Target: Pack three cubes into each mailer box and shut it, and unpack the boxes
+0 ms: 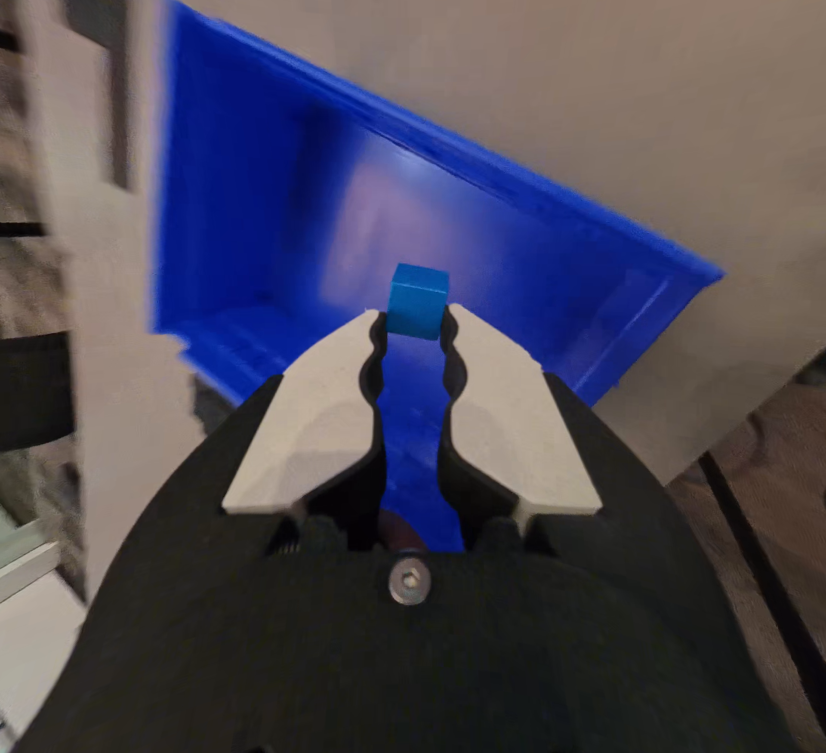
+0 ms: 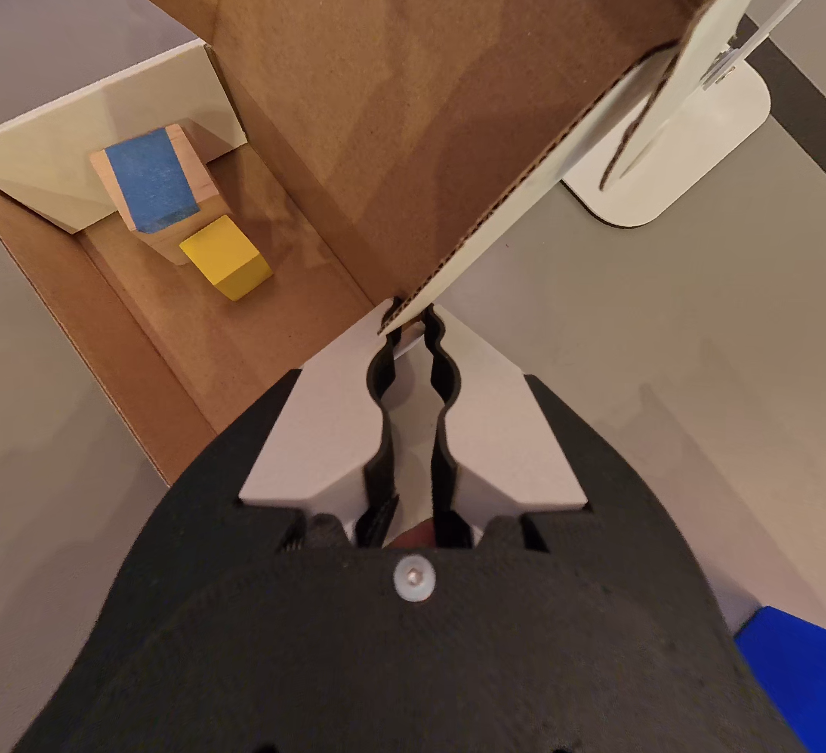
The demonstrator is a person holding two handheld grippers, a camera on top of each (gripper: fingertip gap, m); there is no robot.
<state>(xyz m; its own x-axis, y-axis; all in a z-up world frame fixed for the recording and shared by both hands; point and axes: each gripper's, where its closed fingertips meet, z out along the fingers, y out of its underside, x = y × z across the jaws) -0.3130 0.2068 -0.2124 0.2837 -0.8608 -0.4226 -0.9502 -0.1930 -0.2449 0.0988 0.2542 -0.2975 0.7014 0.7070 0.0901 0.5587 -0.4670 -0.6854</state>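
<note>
Left gripper [image 1: 413,318] clenched on blue cube [image 1: 416,301], above blue bin [image 1: 232,177]. Right gripper [image 2: 409,320] pinching mailer box [image 2: 147,378] lid [image 2: 402,105] edge, holding it up. Inside box: yellow cube [image 2: 225,255] touching taped wooden block [image 2: 152,186]. Judgement: steady lid, carry cube level, release low.

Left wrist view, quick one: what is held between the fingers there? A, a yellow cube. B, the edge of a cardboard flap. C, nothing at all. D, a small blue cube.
D: in the left wrist view the left gripper is shut on a small blue cube pinched at its fingertips, above the blue bin.
</note>
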